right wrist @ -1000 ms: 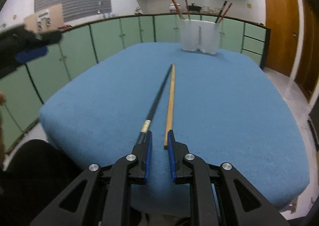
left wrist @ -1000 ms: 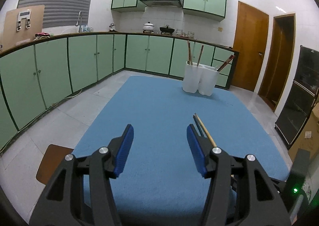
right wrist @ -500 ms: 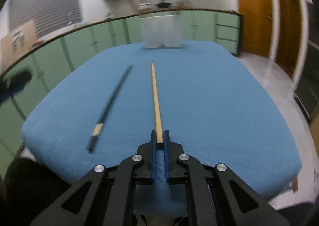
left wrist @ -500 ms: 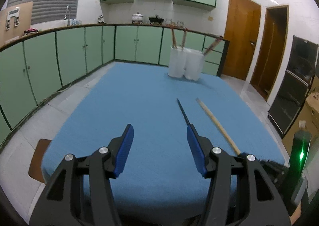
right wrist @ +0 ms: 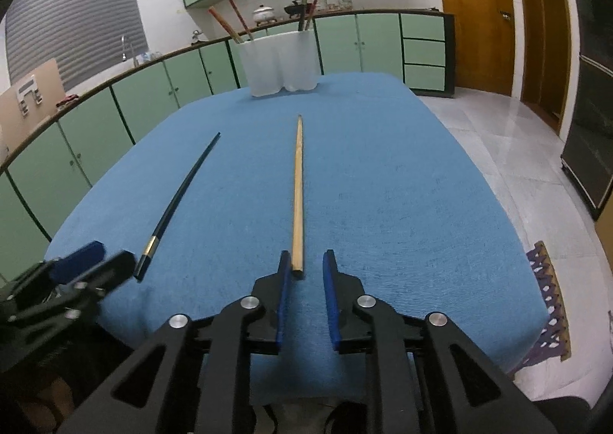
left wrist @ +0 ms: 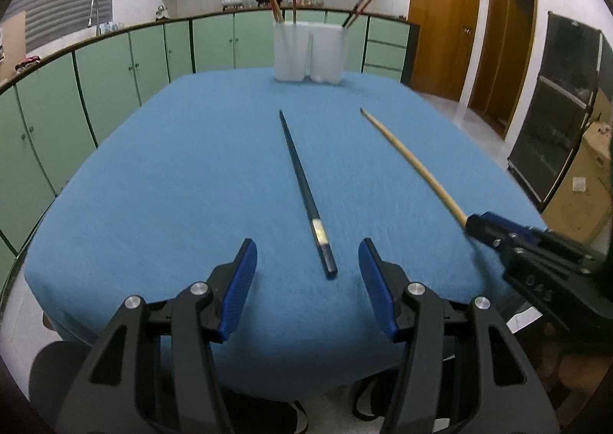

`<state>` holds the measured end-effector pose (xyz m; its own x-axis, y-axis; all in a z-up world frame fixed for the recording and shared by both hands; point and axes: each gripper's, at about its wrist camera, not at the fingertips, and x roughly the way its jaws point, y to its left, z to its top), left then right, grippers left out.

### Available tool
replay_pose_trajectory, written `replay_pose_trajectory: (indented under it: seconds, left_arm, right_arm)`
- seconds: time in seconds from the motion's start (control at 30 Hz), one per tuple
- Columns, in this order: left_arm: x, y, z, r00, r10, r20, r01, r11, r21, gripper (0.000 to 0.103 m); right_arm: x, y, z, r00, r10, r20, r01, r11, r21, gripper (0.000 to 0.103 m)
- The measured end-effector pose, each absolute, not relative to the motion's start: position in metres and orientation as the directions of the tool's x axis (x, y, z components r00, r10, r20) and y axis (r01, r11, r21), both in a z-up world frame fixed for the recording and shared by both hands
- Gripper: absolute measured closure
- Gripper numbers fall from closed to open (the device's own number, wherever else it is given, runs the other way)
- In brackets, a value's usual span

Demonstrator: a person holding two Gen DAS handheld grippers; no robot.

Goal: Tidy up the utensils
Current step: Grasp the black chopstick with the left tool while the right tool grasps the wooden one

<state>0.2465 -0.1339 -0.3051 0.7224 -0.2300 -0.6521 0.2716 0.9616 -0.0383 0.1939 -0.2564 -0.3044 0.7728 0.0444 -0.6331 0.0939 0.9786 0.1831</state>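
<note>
Right gripper (right wrist: 305, 266) is opening, wooden chopstick (right wrist: 297, 188) end lying between its jaws. Left gripper (left wrist: 306, 265) is hovering half-open, empty, black chopstick (left wrist: 302, 181) just ahead.

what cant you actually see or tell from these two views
- Lower parts of the chopsticks standing in the white holder: hidden by its frosted walls, both views.
- Whether the wooden chopstick touches the right gripper's opening jaws: its end lies between them, beside the left pad; contact unclear.
- Left gripper in the right view: blurred and cut off by the edge.
- Near table edge: hidden by the gripper bodies.
- Black chopstick's band marking: too small.
</note>
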Motion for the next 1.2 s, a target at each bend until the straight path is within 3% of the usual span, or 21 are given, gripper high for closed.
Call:
replay_pose_trajectory:
  seconds: [0.23, 0.37, 0.43, 0.53, 0.93, 1.07, 1.2]
  left_arm:
    - [0.255, -0.137, -0.313, 0.723, -0.202, -0.661, 0.248, 0.968, -0.024, 0.053]
    - [0.258, -0.136, -0.314, 0.724, -0.209, -0.657, 0.250, 0.968, -0.033, 0.087]
    - [0.260, -0.133, -0.312, 0.718, -0.216, -0.662, 0.251, 0.967, -0.042, 0.096]
    - [0.262, -0.131, -0.310, 0.711, -0.226, -0.666, 0.251, 0.966, -0.059, 0.097]
    - [0.248, -0.114, -0.263, 0.735, -0.266, -0.623, 0.265, 0.959, -0.097, 0.097]
    - [0.244, -0.111, -0.247, 0.759, -0.270, -0.592, 0.265, 0.959, -0.098, 0.097]
    - [0.245, -0.112, -0.250, 0.752, -0.275, -0.599, 0.270, 0.958, -0.100, 0.097]
  right_arm:
    - [0.197, -0.246, -0.307, 0.781, 0.027, -0.624, 0.064, 0.990, 0.123, 0.080]
    - [0.197, -0.240, -0.310, 0.788, 0.013, -0.616, 0.057, 0.994, 0.094, 0.079]
    - [0.198, -0.238, -0.311, 0.789, 0.005, -0.614, 0.051, 0.996, 0.074, 0.081]
    - [0.198, -0.235, -0.309, 0.785, 0.013, -0.620, 0.044, 0.996, 0.077, 0.094]
    - [0.183, -0.244, -0.265, 0.825, 0.030, -0.565, 0.052, 0.990, 0.129, 0.103]
    - [0.184, -0.244, -0.261, 0.822, 0.038, -0.568, 0.045, 0.990, 0.130, 0.102]
    - [0.192, -0.239, -0.287, 0.798, 0.037, -0.602, 0.058, 0.989, 0.137, 0.090]
